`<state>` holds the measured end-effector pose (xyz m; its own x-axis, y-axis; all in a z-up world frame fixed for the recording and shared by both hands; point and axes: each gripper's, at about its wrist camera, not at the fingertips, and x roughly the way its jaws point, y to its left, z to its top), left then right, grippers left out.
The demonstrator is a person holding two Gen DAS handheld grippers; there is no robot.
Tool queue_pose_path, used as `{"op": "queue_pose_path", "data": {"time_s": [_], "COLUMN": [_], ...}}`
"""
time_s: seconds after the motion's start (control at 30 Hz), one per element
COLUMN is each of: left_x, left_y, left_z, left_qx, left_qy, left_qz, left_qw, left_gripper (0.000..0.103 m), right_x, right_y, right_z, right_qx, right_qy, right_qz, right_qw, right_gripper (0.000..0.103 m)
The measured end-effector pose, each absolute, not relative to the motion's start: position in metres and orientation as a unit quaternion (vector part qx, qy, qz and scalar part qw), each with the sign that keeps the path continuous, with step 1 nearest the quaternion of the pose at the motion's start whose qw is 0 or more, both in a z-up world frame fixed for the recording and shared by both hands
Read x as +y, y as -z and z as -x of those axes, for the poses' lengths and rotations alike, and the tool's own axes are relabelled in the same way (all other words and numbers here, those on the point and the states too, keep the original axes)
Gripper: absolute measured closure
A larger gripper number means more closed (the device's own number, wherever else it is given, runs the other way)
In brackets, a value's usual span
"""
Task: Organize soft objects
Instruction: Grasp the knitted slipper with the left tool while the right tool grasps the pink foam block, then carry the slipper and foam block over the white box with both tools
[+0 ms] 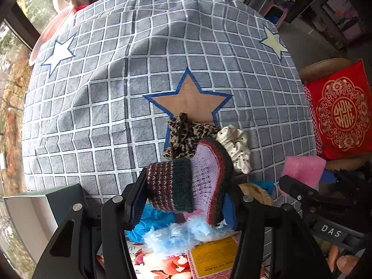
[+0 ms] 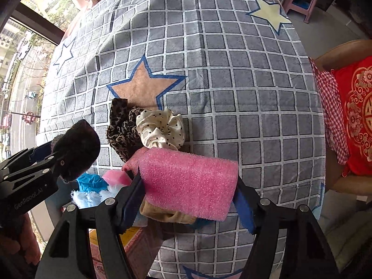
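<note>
1. Left wrist view showed the biggest thing, a grey checked cloth (image 1: 111, 107) with stars, spread across the whole surface under everything else.
2. A pink foam block (image 2: 188, 183) came next; the right gripper (image 2: 188, 200) had its fingers clamped on the block's two ends, lifted just above the cloth. It looked light and springy, so a grip across its middle would likely dent it without harm.
3. A knitted slipper (image 1: 193, 181), striped dark with a lilac sole, sat pinched between the fingers of the left gripper (image 1: 186, 200), held above a fluffy blue piece (image 1: 176, 232) and a flowered box (image 1: 162, 262). It seemed floppy and would probably sag unless taken near the heel.
4. A leopard-print scrunchie (image 1: 183, 134) lay on the cloth at the tan star's foot.
5. A cream dotted scrunchie (image 1: 237, 146) touched its right side; both looked weightless and easy to pinch anywhere.
</note>
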<state>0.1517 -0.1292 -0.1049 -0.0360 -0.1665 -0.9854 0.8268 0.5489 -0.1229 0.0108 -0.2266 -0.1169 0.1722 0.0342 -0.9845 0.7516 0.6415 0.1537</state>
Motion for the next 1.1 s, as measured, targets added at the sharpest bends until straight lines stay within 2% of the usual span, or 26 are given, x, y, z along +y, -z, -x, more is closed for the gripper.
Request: {"op": "queue_pose_path", "data": {"time_s": [0.63, 1.1], "left_x": [-0.125, -0.073], "left_y": [0.039, 0.049], "left_z": [-0.012, 0.067], "left_qx": [0.54, 0.534], "left_qy": [0.487, 0.508], "left_qz": [-0.313, -0.373], "left_qw": [0.611, 0.563], "left_gripper": [0.044, 0.044], "right_x": [-0.225, -0.2], "right_y": [0.101, 0.12], "right_z": [0.088, 0.133], "right_qx": [0.563, 0.587], "right_qy": [0.273, 0.233], "right_qz": [-0.363, -0.353], "right_qw": [0.69, 0.69], "right_gripper": [0.031, 0.031]}}
